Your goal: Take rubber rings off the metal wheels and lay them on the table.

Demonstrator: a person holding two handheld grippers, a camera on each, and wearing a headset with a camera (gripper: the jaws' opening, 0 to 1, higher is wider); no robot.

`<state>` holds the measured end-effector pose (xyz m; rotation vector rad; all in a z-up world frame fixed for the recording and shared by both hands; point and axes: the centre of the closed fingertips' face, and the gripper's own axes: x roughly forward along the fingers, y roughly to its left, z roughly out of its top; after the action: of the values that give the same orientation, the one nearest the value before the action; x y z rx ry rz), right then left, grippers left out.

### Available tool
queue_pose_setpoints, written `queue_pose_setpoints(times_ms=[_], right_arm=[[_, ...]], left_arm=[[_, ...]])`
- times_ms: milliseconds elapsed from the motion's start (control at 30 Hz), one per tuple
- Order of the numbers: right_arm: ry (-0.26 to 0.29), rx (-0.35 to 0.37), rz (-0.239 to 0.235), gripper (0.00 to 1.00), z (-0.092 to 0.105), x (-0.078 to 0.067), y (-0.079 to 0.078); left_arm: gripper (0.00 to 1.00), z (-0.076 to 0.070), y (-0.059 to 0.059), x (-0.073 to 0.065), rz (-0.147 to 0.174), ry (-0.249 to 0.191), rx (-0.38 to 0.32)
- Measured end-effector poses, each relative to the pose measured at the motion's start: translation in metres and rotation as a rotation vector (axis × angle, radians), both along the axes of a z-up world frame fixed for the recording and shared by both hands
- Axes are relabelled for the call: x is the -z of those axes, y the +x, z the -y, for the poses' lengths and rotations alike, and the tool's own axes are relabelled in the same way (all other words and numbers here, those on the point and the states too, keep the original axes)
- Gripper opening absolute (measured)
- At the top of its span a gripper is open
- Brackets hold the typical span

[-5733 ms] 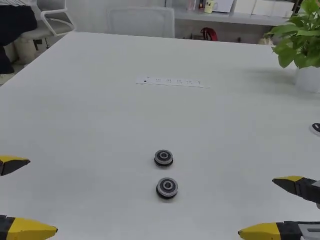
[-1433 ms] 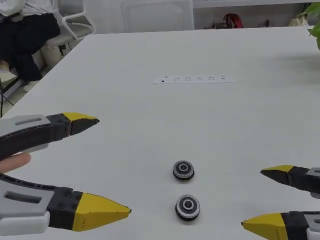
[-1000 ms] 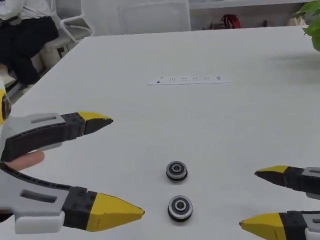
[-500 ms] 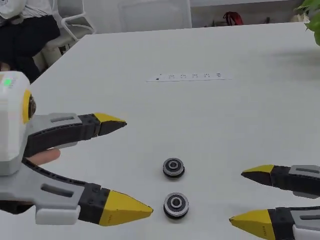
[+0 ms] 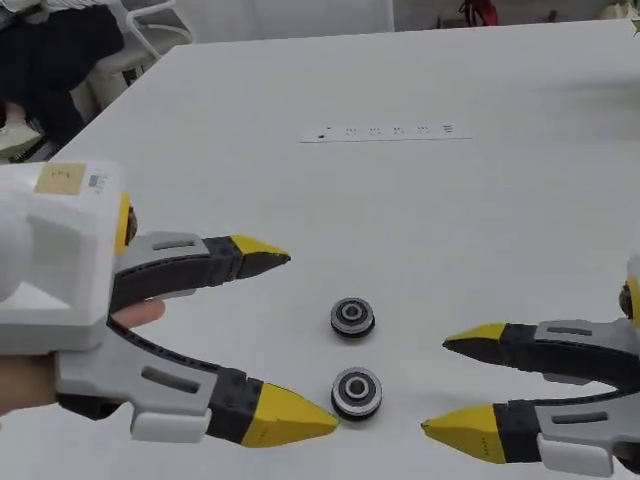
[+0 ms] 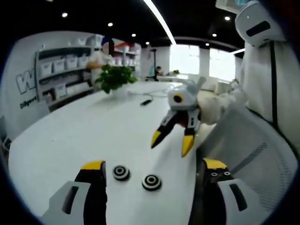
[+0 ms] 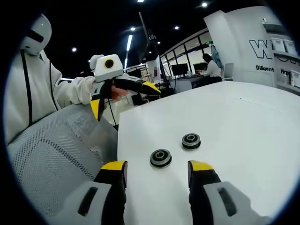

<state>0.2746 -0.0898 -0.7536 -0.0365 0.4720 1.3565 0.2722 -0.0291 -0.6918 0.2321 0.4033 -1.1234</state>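
at the near edge of the table (image 5: 250,190), the left gripper (image 5: 310,341) and right gripper (image 5: 436,386) flank the near wheel (image 5: 357,392). both have their jaws spread wide and empty, probably so one can pin the metal while the other peels off its dark rubber ring (image 5: 338,393). just beyond it, not touching, lies the far wheel (image 5: 352,317), also lying flat with its ring on. well past both, a socket strip (image 5: 385,132) sits in the tabletop.
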Motion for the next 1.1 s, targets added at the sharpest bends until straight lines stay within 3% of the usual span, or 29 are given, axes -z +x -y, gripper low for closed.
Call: queue_pose_setpoints(times_ms=[200,367,467,700,867,1100], right_arm=[[0.006,-0.01,0.0,0.46,-0.008,0.004,0.001],[0.015,-0.015,-0.001,0.44,-0.012,0.007,0.002],[0.024,-0.019,-0.004,0.4,-0.015,0.008,0.002],[-0.012,-0.022,0.01,0.39,-0.022,0.019,0.004],[-0.027,-0.034,0.016,0.37,-0.024,0.023,0.004],[-0.035,-0.04,0.019,0.33,-0.025,0.028,0.005]], left_arm=[[0.81,0.003,0.003,0.006,-0.006,0.001,0.003],[0.74,0.006,0.005,0.01,0.009,-0.003,0.016],[0.74,0.008,0.007,0.014,-0.007,-0.014,0.013],[0.7,0.013,0.008,0.028,-0.018,-0.005,0.028],[0.68,0.019,0.012,0.035,0.002,0.01,0.053],[0.59,0.024,0.02,0.047,-0.008,-0.018,0.06]])
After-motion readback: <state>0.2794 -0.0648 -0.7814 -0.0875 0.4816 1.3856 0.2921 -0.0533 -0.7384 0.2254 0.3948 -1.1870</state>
